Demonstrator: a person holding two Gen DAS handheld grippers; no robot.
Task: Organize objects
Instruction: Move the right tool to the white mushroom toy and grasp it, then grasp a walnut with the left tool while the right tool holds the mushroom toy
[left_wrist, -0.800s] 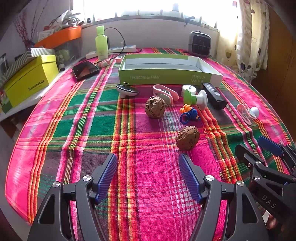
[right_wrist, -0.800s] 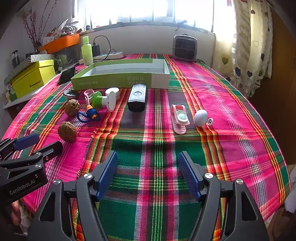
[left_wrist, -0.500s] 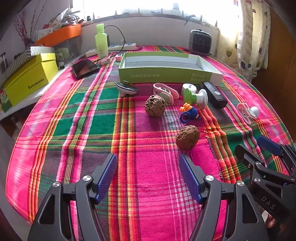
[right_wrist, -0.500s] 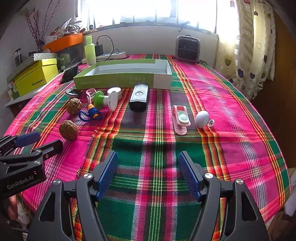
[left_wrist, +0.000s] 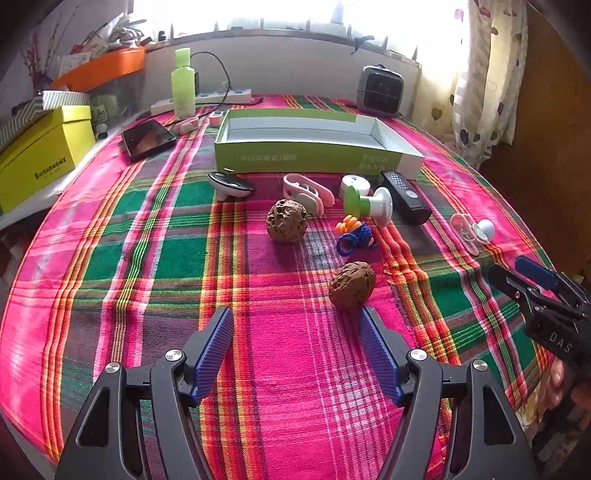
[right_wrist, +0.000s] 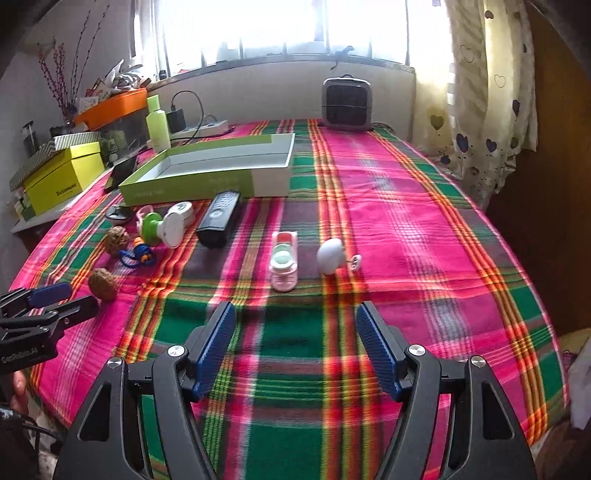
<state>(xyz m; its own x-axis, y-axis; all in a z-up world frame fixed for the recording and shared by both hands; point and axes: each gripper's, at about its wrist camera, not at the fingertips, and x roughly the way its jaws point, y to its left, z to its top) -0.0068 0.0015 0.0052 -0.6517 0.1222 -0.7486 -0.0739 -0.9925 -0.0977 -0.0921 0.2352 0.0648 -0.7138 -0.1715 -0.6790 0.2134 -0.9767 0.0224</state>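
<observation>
Near walnut (left_wrist: 351, 283) lies just beyond left claw (left_wrist: 295, 345) (gaping, empty).

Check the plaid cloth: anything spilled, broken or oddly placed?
Nothing spilled or visibly damaged. The green-and-white mushroom-shaped plastic toy lies tipped on its side, and the open green cardboard tray holds nothing while the small items lie scattered in front of it. Both the left gripper and right gripper are open.

Black frame left gripper (left_wrist: 297, 345), ribbed blue fingers (left_wrist: 214, 350), silver screws, right gripper (right_wrist: 295, 339) alike, white lettering
</observation>
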